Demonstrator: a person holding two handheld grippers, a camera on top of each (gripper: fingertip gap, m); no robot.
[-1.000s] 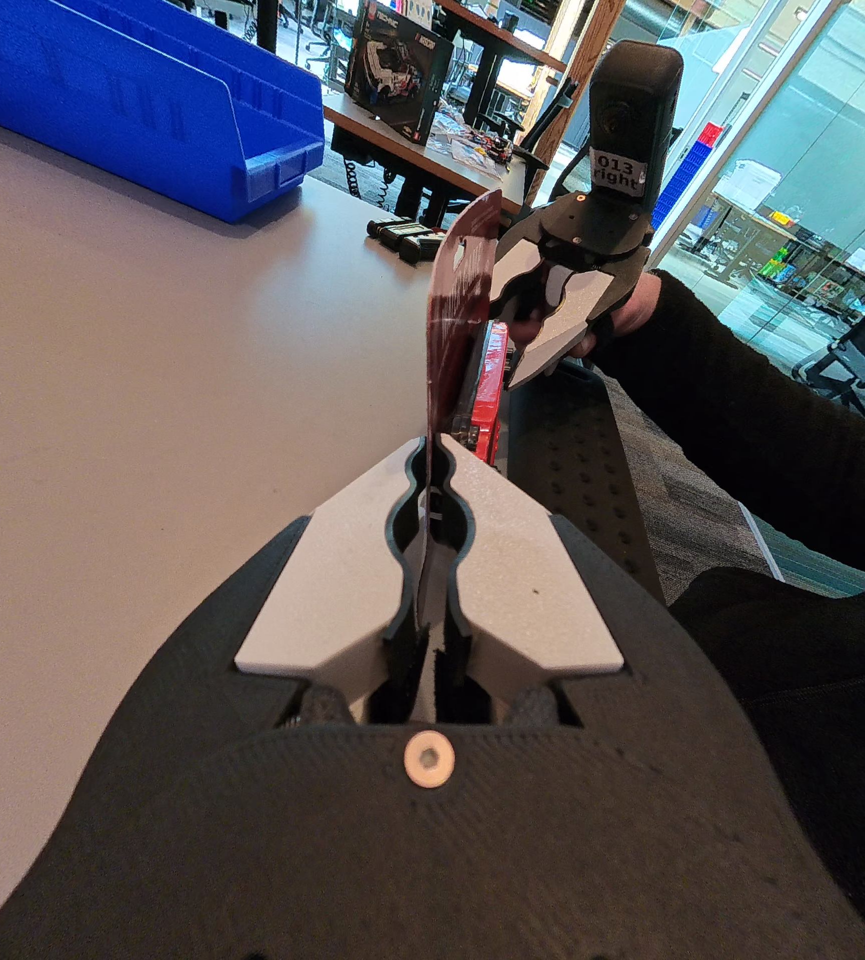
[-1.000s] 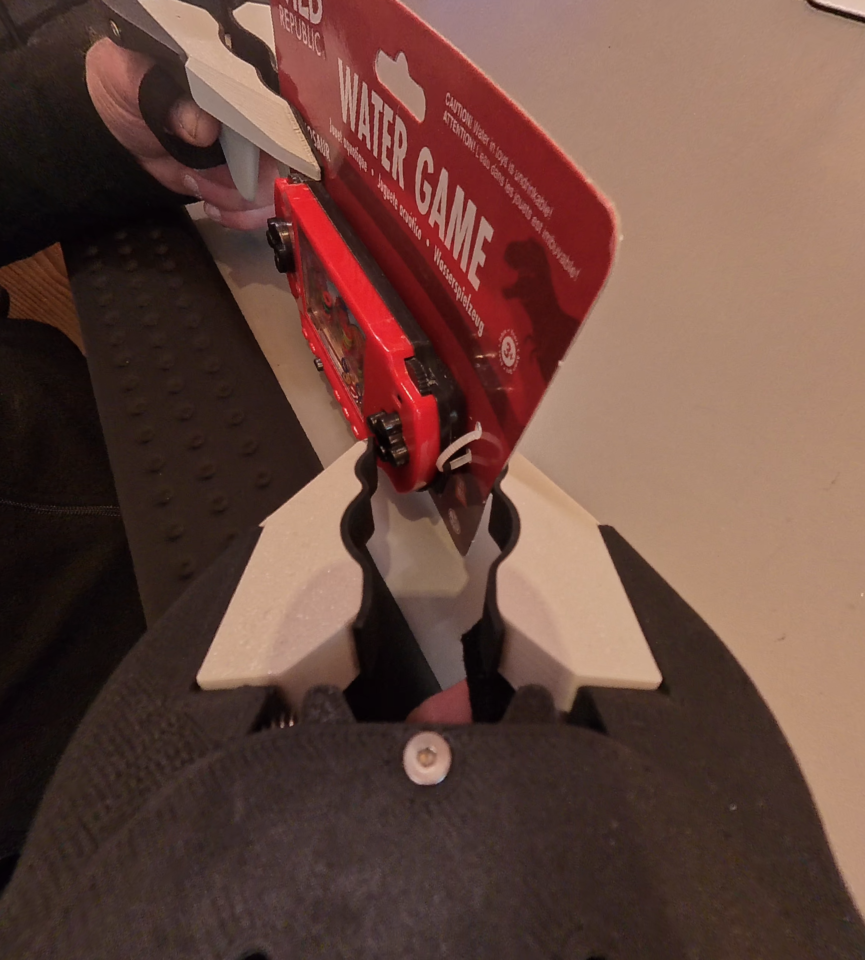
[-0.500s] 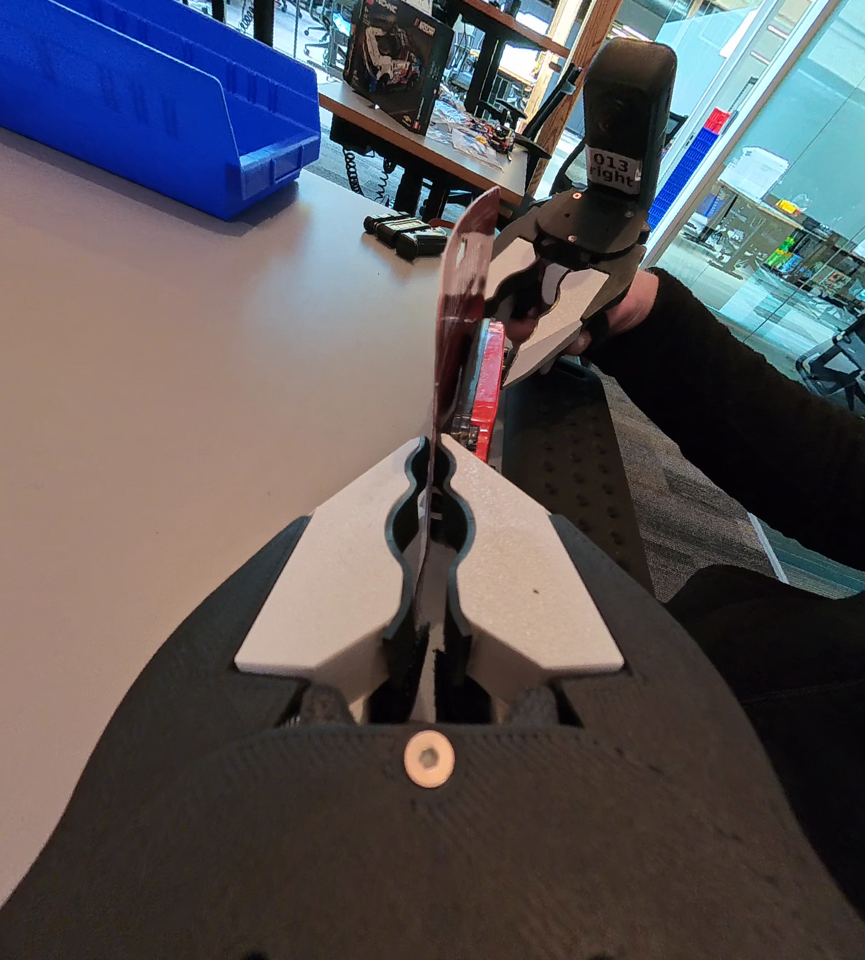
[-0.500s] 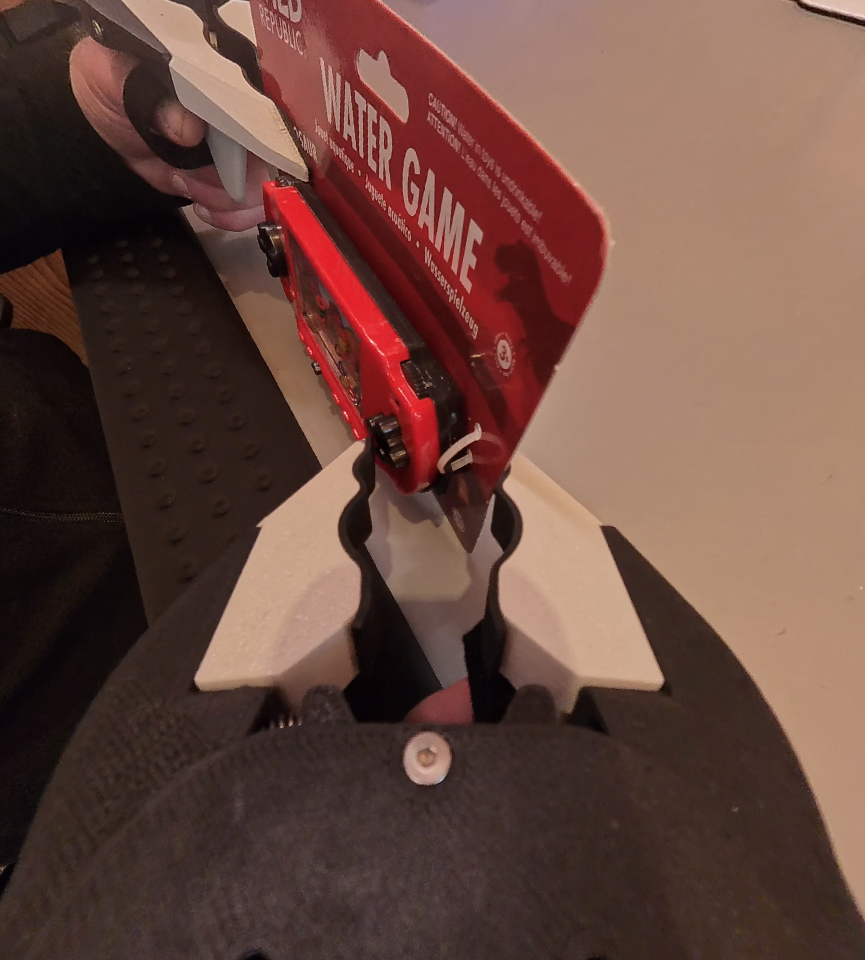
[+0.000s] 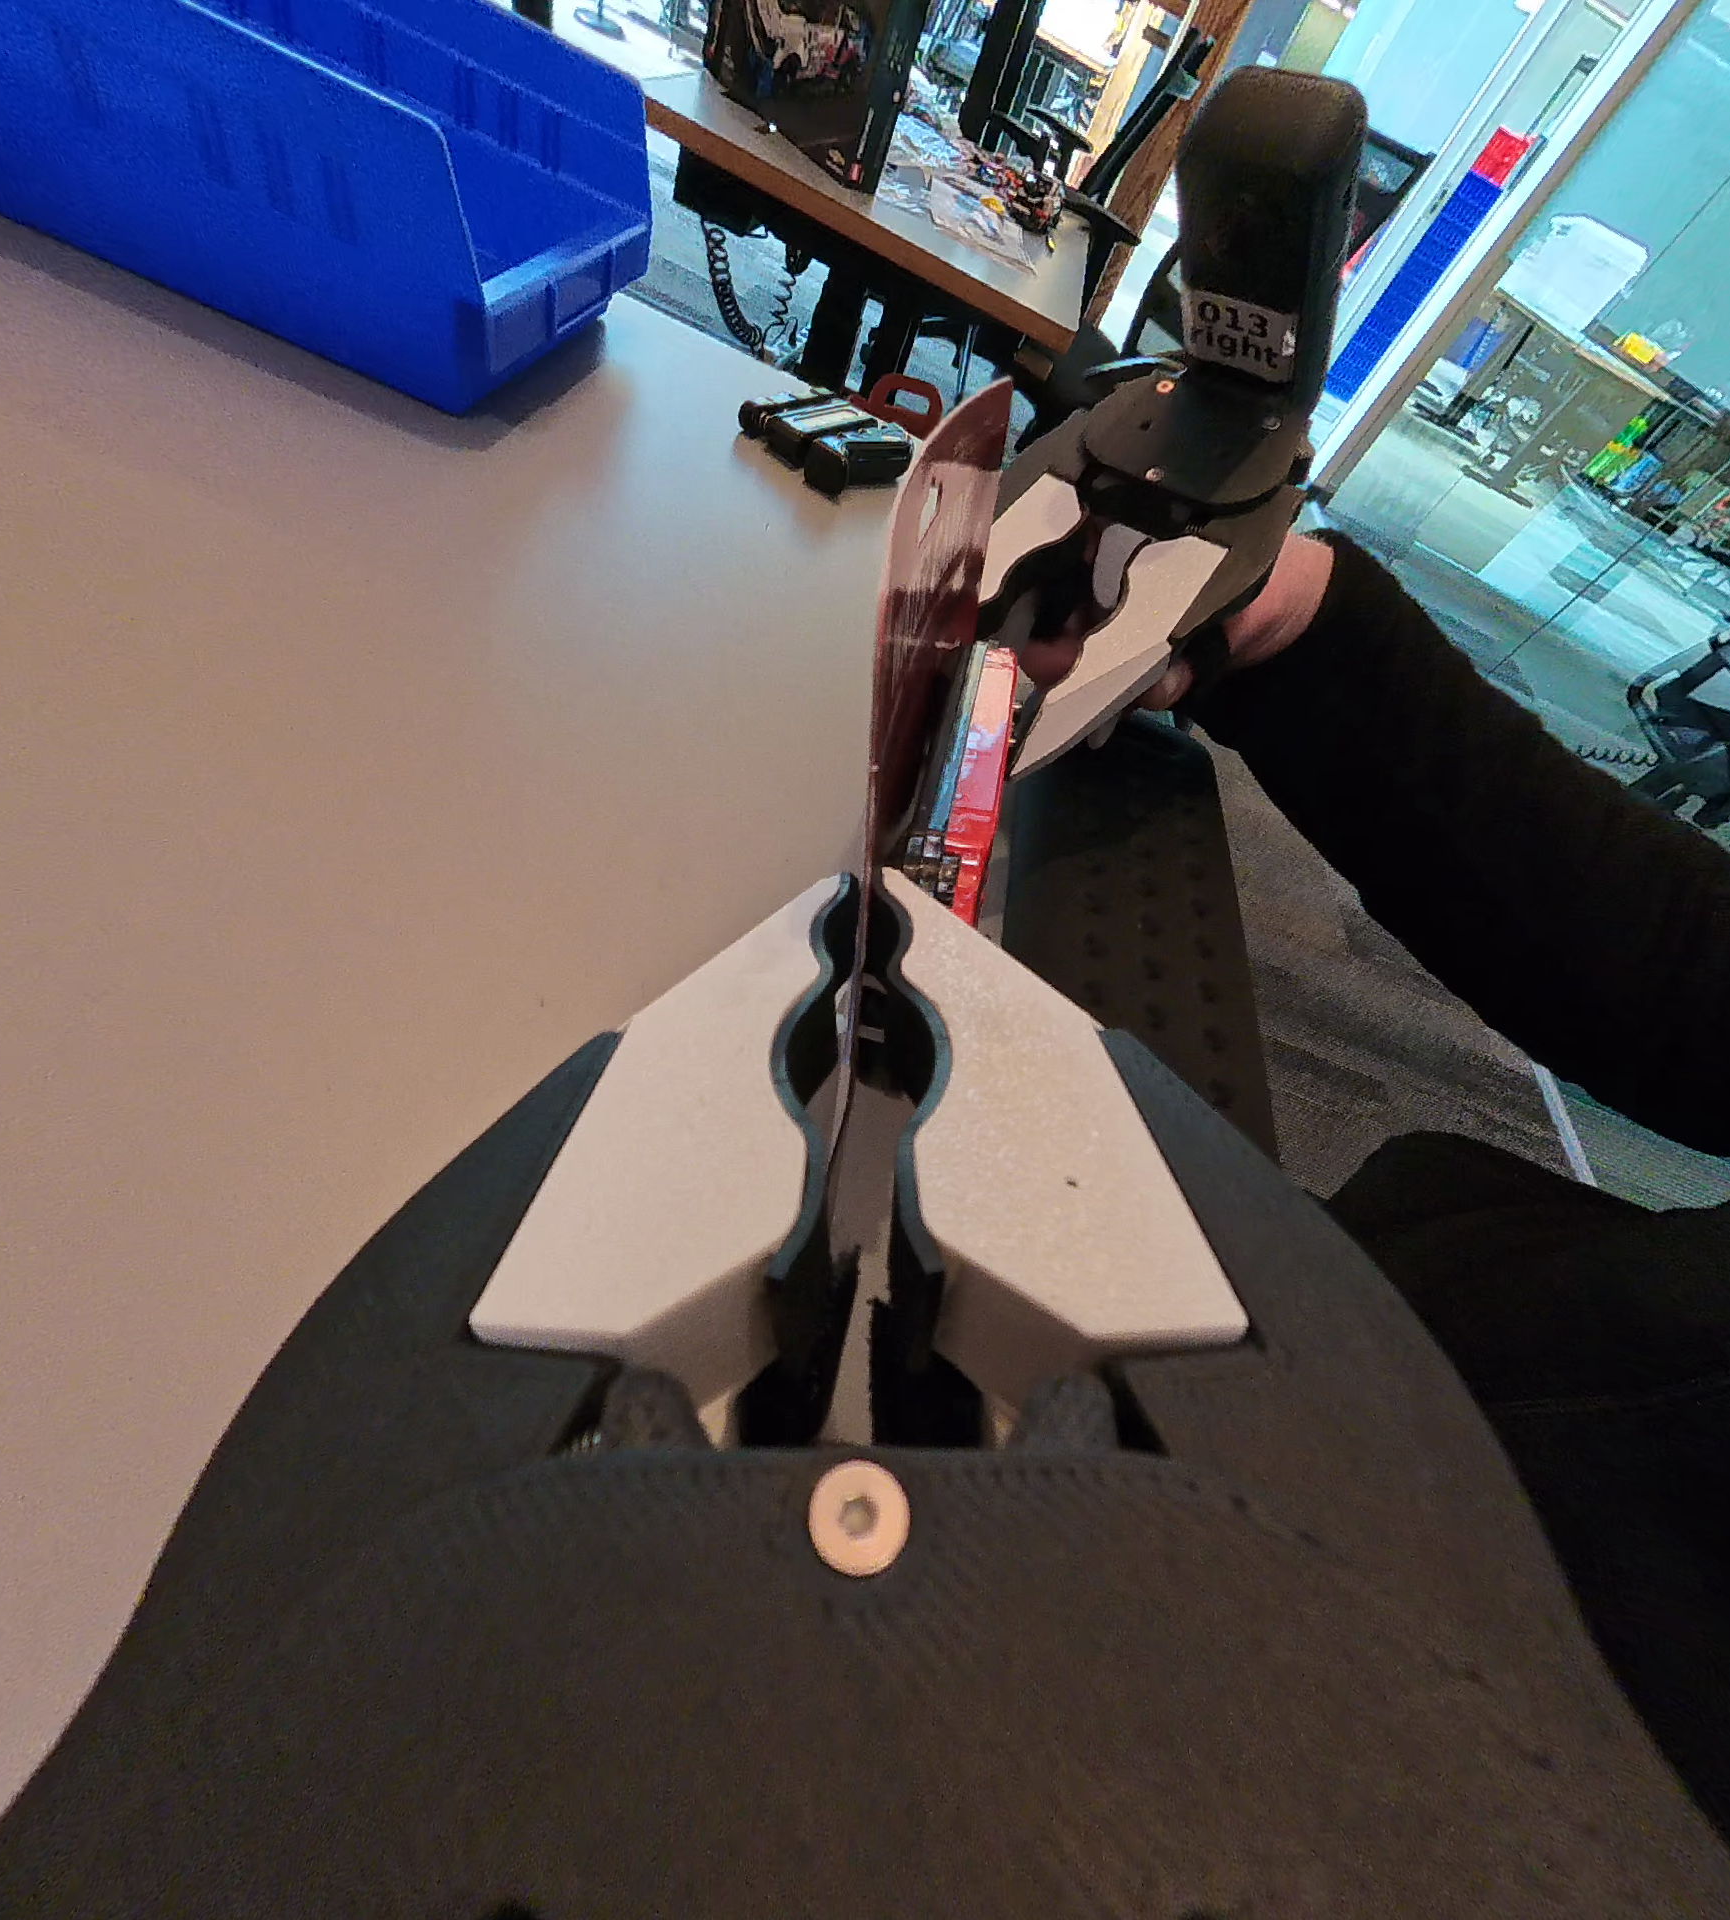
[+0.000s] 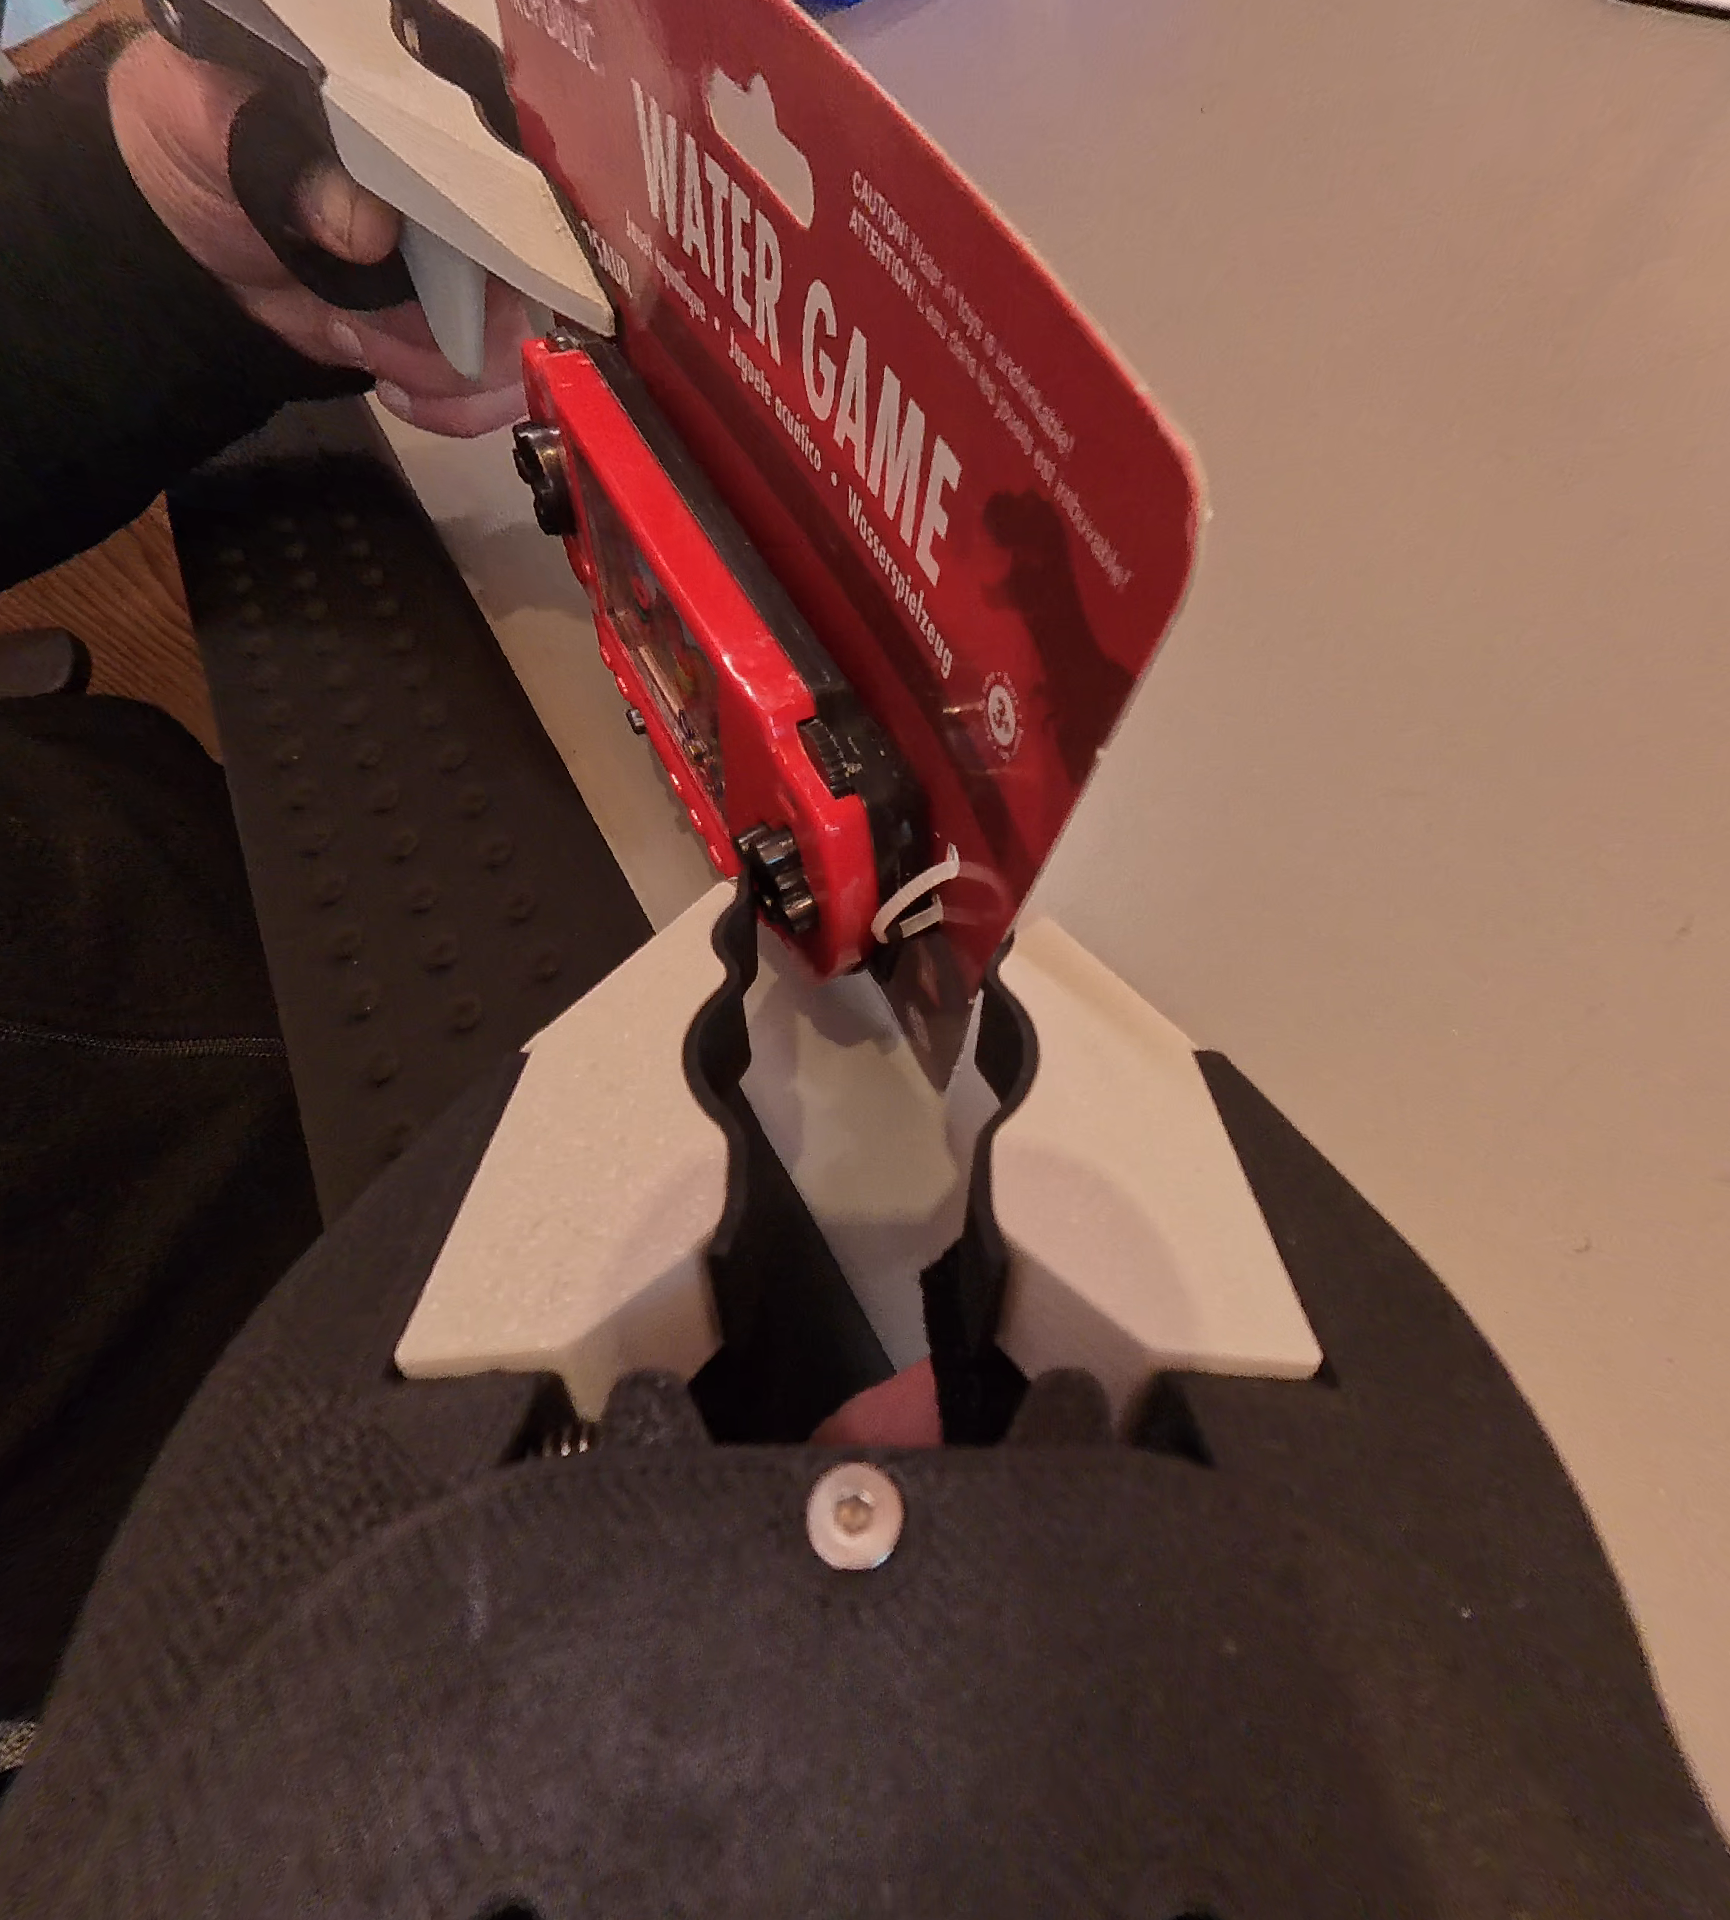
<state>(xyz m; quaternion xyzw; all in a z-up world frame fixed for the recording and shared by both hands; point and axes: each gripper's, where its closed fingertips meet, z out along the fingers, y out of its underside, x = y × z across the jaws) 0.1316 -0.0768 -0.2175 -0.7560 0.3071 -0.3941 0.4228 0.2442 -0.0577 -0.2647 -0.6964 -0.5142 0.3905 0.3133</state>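
Observation:
A red handheld toy game (image 6: 695, 675) is tied to a red backing card (image 6: 892, 364). The package is held on edge in the air over the grey table's (image 5: 321, 727) near edge. My left gripper (image 5: 866, 883) is shut on the card's (image 5: 928, 623) thin edge at one end. My right gripper (image 6: 866, 925) is closed on the other end, one fingertip against the toy's black knob and the other against the card. The right gripper also shows in the left wrist view (image 5: 986, 675), beside the toy (image 5: 980, 748). The left gripper (image 6: 591, 312) shows at the top left of the right wrist view.
A blue bin (image 5: 321, 187) stands at the table's far left. Small black blocks (image 5: 830, 436) lie at the table's far edge. A black dotted mat (image 5: 1121, 935) lies on the floor beside the table. A person's black sleeve (image 5: 1515, 831) reaches in from the right. A desk with a box (image 5: 809, 62) stands behind.
Both grippers keep their hold. The package and both grippers have shifted only slightly; the views have drifted a little.

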